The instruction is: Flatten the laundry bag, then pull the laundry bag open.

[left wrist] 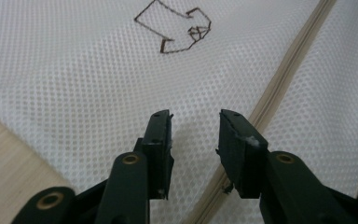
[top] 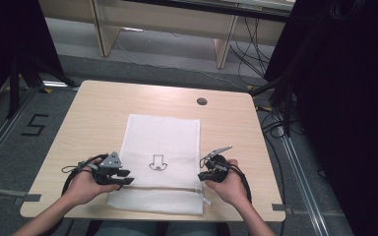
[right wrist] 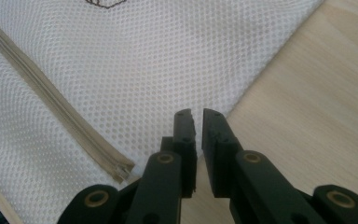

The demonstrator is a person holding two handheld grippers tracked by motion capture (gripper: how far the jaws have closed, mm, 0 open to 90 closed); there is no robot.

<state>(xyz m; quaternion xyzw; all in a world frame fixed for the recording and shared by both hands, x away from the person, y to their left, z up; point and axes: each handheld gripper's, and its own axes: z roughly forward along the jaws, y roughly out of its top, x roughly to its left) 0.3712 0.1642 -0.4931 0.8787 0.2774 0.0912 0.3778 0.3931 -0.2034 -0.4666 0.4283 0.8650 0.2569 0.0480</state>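
High view showed a white mesh bag (top: 160, 147) flat on the table (top: 93, 108), its beige zipper (top: 162, 188) running left to right across the near end. The left gripper (left wrist: 195, 122), jaws moderately apart, hovered over the zipper's left end. The right gripper (right wrist: 198, 117), jaws nearly closed on nothing, stood at the bag's right edge. The zipper pull (right wrist: 121, 171) lay just beside it, making the right hand the nearer.
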